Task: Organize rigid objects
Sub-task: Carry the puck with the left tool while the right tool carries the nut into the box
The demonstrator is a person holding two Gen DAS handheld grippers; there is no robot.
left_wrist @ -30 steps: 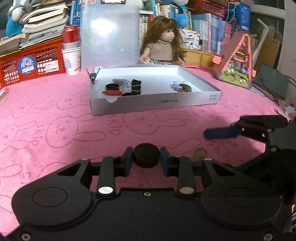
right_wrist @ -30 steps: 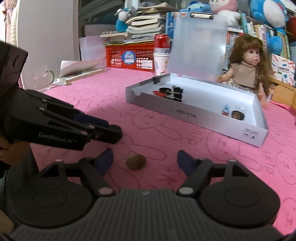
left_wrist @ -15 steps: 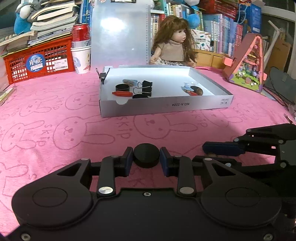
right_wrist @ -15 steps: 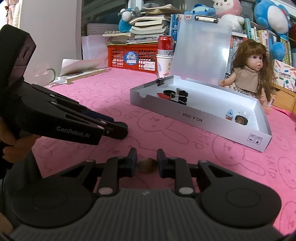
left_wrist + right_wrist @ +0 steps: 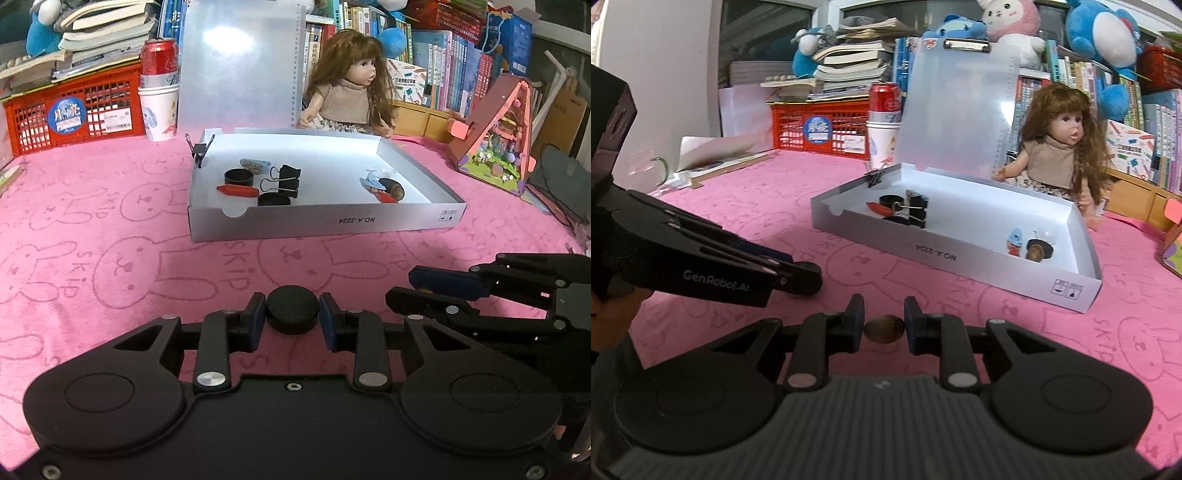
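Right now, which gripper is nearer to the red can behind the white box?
Left. The left gripper, shut on a black disc, is on the red can side of the white box. The right gripper, holding a brown nut, is farther right.

A round black cap sits clamped between two blue pads above the pink cloth. A small brown nut is pinched the same way. The shallow grey box lies open, holding black caps, binder clips and a red piece.
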